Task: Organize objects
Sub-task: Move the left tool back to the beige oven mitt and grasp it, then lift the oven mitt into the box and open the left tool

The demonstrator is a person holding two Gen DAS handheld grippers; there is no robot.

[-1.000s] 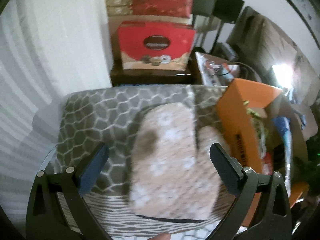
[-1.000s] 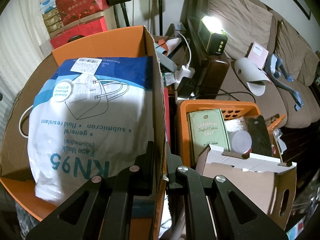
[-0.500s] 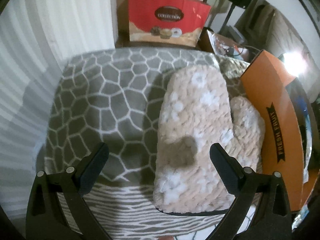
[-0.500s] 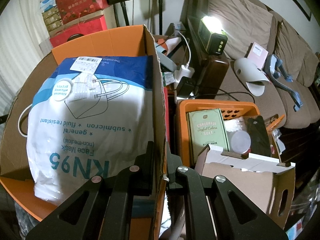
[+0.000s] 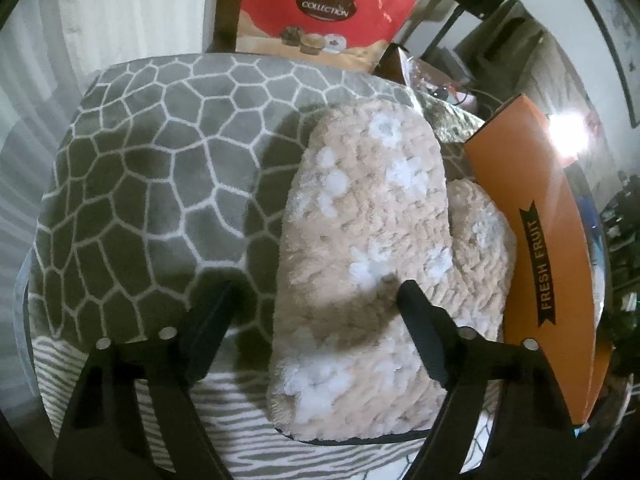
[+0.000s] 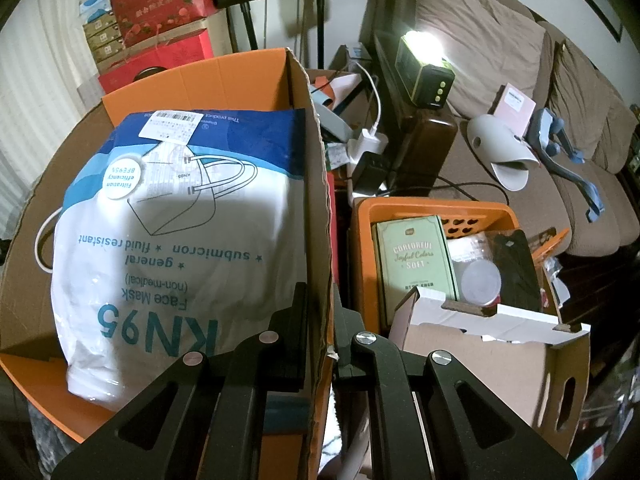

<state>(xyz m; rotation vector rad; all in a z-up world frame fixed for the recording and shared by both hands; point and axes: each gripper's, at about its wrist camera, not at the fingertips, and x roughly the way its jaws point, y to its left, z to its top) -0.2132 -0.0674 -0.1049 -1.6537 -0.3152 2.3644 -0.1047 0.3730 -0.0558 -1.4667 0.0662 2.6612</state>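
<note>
In the left wrist view a beige fluffy slipper (image 5: 360,248) with white paw prints lies on a grey patterned blanket (image 5: 152,168), a second slipper (image 5: 484,236) beside it on the right. My left gripper (image 5: 316,304) is open, its fingers straddling the near slipper's heel end. In the right wrist view my right gripper (image 6: 320,304) is shut on the side wall of an orange cardboard box (image 6: 316,184). The box holds a KN95 face mask bag (image 6: 168,232). The box's outer side shows in the left wrist view (image 5: 536,240).
Red gift boxes (image 5: 316,12) stand behind the blanket. An orange basket (image 6: 436,216) with a green box, a lid and dark items sits right of the cardboard box. A white-edged carton (image 6: 488,352) is in front of it. A brown sofa (image 6: 500,80) and lamp (image 6: 424,68) are behind.
My left gripper has moved forward and down over the near slipper, and its jaws have narrowed around it. The right gripper and box have not moved.
</note>
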